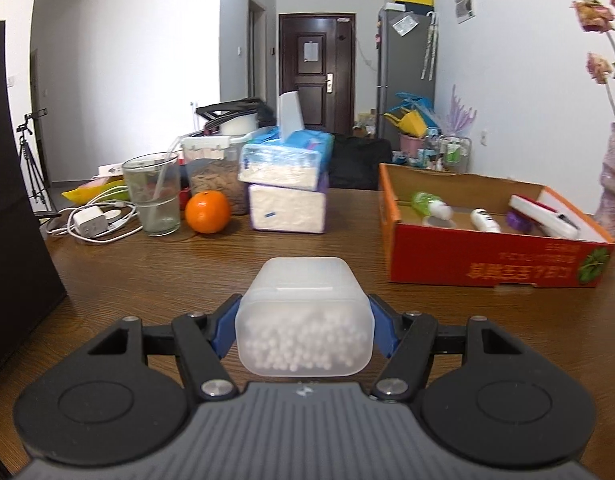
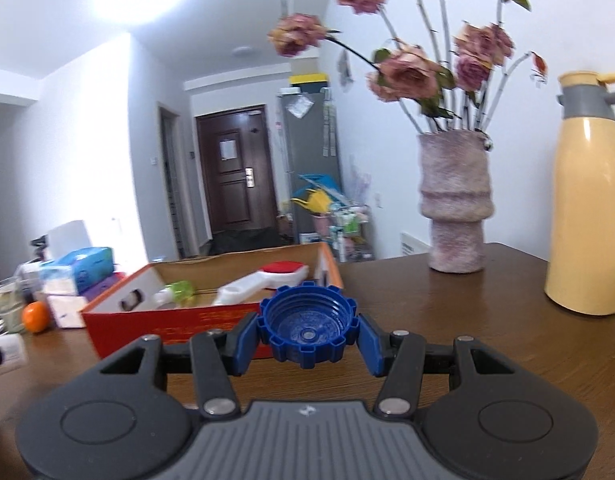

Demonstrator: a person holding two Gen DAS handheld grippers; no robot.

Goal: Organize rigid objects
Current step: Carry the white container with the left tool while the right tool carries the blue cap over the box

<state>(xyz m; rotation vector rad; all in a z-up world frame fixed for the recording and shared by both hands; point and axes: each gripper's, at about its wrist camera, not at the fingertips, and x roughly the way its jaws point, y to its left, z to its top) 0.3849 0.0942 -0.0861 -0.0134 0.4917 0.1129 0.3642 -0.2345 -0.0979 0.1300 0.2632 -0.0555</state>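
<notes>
My left gripper (image 1: pixel 303 320) is shut on a translucent plastic box of white cotton swabs (image 1: pixel 303 312), held above the wooden table (image 1: pixel 147 272). My right gripper (image 2: pixel 307 330) is shut on a blue ribbed bottle cap (image 2: pixel 306 326), its hollow side facing the camera, held above the table. A red cardboard box (image 1: pixel 495 266) lies ahead to the right in the left wrist view and just beyond the cap, to its left, in the right wrist view (image 2: pixel 167 320). It holds a green-capped bottle (image 1: pixel 429 204), a small white bottle (image 1: pixel 484 220) and a white and red tool (image 1: pixel 543 216).
An orange (image 1: pixel 207 212), a glass with a straw (image 1: pixel 153 196), stacked tissue packs (image 1: pixel 287 184) and a charger with cables (image 1: pixel 91 222) stand at the far left. A pink vase of flowers (image 2: pixel 455 200) and a yellow thermos (image 2: pixel 589 200) stand at the right.
</notes>
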